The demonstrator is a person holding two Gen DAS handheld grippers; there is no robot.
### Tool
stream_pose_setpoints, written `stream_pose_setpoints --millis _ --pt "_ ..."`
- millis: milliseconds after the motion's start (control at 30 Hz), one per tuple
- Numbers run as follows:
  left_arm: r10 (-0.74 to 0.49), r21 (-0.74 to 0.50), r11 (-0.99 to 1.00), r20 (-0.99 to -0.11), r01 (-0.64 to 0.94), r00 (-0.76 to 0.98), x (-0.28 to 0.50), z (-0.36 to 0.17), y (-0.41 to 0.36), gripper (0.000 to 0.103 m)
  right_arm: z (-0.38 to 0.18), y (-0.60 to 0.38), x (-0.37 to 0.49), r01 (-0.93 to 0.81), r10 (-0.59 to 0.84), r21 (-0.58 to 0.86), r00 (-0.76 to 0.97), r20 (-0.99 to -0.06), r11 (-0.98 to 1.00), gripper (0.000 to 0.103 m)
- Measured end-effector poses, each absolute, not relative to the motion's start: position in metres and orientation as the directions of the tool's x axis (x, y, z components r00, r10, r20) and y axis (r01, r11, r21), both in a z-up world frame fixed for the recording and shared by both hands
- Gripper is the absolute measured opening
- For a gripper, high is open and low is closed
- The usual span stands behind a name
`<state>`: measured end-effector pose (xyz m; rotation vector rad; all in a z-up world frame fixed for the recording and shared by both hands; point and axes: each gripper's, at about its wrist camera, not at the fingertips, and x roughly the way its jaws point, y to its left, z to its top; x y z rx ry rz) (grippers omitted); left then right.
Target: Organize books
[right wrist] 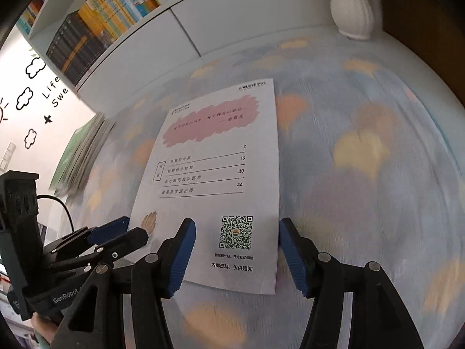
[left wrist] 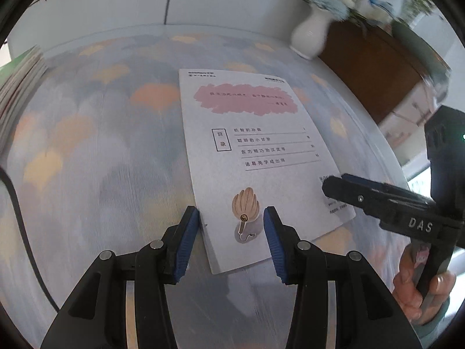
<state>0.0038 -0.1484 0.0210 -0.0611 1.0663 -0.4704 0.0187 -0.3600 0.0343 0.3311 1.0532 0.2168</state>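
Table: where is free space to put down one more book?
Free cloth lies between the booklet and the book stack at the left edge, and right of the booklet below the vase. It is crowded near the booklet's bottom edge, where both tools hover.

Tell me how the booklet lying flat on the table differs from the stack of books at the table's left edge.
The booklet is a single thin item; the stack holds many. The booklet shows a white back cover with a pink patch and QR code; the stack shows a green top cover. The booklet lies mid-table, between both grippers' fingers; the stack sits off at the edge. Both rest on the patterned tablecloth.
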Motion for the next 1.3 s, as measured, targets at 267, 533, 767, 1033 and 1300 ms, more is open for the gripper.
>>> stream_pose_setpoints --millis 267,533,767,1033,1300 --pt "-0.397 -0.218 0.874 -0.836 0.435 0.38 -0.08 0.025 -0.146 0.042 0.034 -0.346 -0.076 -0.037 0.277 0.298 0.489 -0.827 0.954 0.068" --pt "-0.404 -0.258 0.894 -0.816 0.365 0.413 -0.071 0.023 -0.13 0.042 0.034 -0.341 -0.097 -0.056 0.295 0.308 0.494 -0.818 0.95 0.069" --pt "-0.456 -0.329 0.876 -0.804 0.354 0.382 -0.064 0.016 -0.133 0.043 0.029 -0.358 -0.084 -0.003 0.376 0.443 0.535 -0.757 0.896 0.069" --pt "-0.471 -0.339 0.868 -0.797 0.364 0.38 -0.062 0.015 -0.129 0.047 0.025 -0.38 -0.084 0.03 0.52 0.622 0.517 -0.68 0.783 0.069" --pt "-0.482 -0.339 0.858 -0.789 0.385 0.381 -0.06 0.013 -0.128 0.049 0.006 -0.39 -0.079 0.022 0.819 0.91 0.428 -0.382 0.413 0.069"
